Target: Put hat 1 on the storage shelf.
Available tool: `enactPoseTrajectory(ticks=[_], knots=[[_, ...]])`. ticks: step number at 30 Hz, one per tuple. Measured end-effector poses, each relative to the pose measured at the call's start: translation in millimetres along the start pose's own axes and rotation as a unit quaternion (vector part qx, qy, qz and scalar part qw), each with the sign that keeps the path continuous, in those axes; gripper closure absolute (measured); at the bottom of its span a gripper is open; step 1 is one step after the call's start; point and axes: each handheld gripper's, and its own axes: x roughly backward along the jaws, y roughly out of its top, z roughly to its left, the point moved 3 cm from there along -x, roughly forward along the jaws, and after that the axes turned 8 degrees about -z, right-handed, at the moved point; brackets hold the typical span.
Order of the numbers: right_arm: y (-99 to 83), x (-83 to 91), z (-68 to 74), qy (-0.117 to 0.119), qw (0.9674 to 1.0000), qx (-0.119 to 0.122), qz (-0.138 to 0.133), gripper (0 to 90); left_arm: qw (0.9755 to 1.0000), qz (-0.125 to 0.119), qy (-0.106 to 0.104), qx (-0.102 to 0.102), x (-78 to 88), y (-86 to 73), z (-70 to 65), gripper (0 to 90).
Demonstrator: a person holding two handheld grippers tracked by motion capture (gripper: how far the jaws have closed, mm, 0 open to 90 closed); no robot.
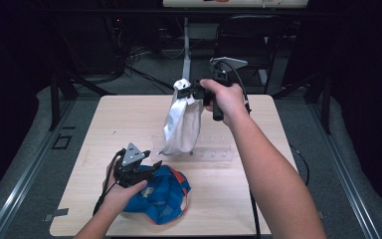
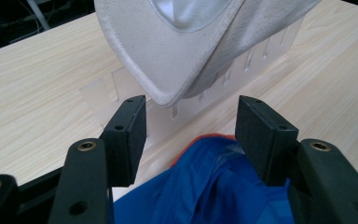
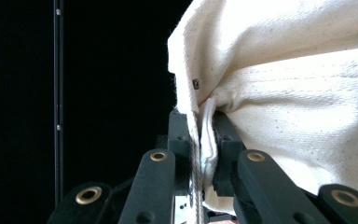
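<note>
My right gripper (image 1: 186, 92) is up over the far half of the table (image 1: 124, 114), jaws pressed tight on a fold of the white cap (image 1: 181, 124). In the right gripper view the cloth edge and its seam are squeezed flat between my pads, so that's a firm pinch on fabric. The cap hangs limp below the grip, brim downward, its low end just above the clear plastic rack (image 1: 214, 152) lying flat on the wood. It looks light and soft in the crown, stiffer in the brim (image 2: 144, 70); the cotton shouldn't slip, but it will swing if I move fast.

My left gripper (image 1: 146, 168) is at the near left, jaws spread wide with nothing between the pads. Directly under it sits the blue cap (image 1: 164, 191) with orange trim, crumpled on the table. That 1 looks thin, slick and floppy, so I judge a pinch on its brim edge or a bunched seam would hold best, not the loose crown.
</note>
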Motion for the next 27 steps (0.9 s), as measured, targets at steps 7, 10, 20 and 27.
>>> enactPoseTrajectory(ticks=[7, 10, 20, 27], knots=[[0.4, 6.1, -3.3, -0.013, 0.9999, 0.003, -0.001, 81.1, 1.0, 0.002, -0.003, -0.003, -7.9, 1.7, -6.5, 43.9], [0.5, 1.8, -5.7, -0.009, 1.0, 0.0, -0.003, 81.1, 0.9999, 0.006, -0.005, -0.008, -10.3, 3.6, -8.8, 43.9], [-0.9, -12.6, -3.7, 0.001, 1.0, 0.003, -0.001, 81.0, 0.9996, 0.019, 0.002, -0.023, -21.3, 8.0, -13.1, 46.2], [-3.6, -15.8, -1.3, 0.005, 1.0, 0.005, 0.002, 80.5, 0.9992, 0.02, 0.014, -0.032, -28.6, 13.8, -17.9, 60.7]])
